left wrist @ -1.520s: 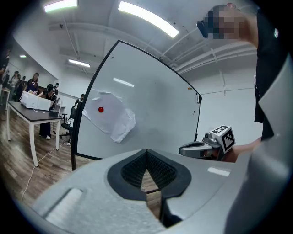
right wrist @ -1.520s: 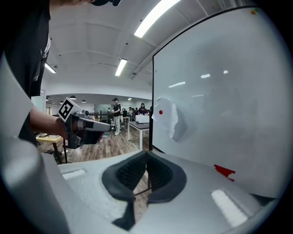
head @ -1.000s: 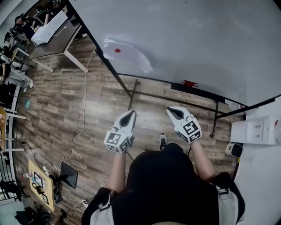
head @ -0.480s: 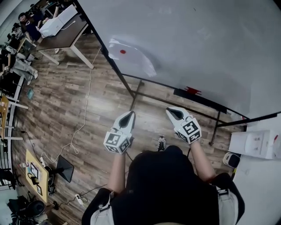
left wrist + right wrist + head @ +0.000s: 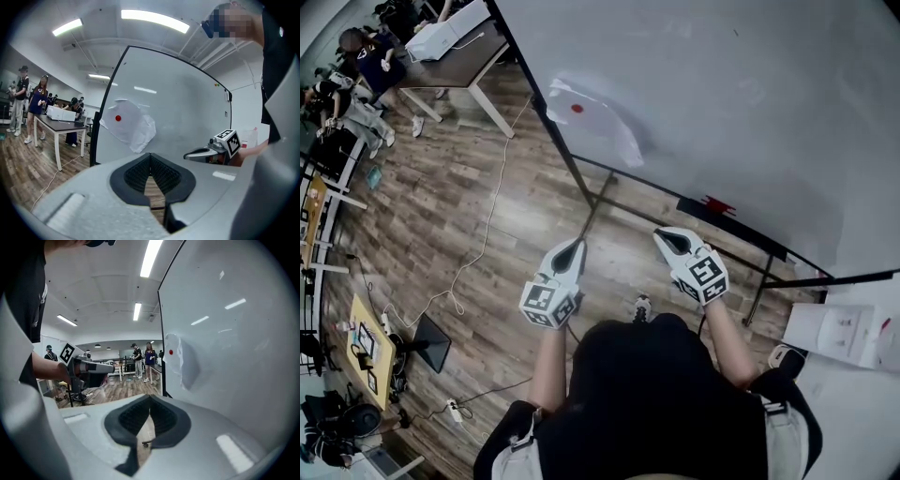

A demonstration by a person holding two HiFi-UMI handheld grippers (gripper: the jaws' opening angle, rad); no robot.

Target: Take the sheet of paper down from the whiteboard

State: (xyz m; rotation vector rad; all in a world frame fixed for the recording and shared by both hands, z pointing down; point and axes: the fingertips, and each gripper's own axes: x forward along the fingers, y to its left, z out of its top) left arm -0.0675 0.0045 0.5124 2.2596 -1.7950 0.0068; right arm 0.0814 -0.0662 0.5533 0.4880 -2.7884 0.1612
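A white sheet of paper [image 5: 598,124] hangs on the whiteboard [image 5: 741,103], pinned near its top by a red round magnet [image 5: 577,108]; its lower corner curls off the board. Both grippers are held in front of the person's body, well short of the sheet. My left gripper [image 5: 573,249] is shut and empty, and so is my right gripper [image 5: 667,240]. The left gripper view has the paper [image 5: 130,125] and magnet [image 5: 118,118] ahead, above its shut jaws, with the right gripper [image 5: 212,150] to the side. In the right gripper view the paper [image 5: 182,361] lies ahead to the right.
The whiteboard's black stand legs [image 5: 592,202] reach onto the wooden floor below the sheet. A red item [image 5: 713,204] lies on the board's ledge. A desk [image 5: 455,70] with people around it stands at the far left. A white cable [image 5: 487,234] trails over the floor. A white cabinet [image 5: 844,330] stands at the right.
The head view has swung, so the board and paper now sit a little farther right and the desk shows more. Both grippers stay shut before the body.
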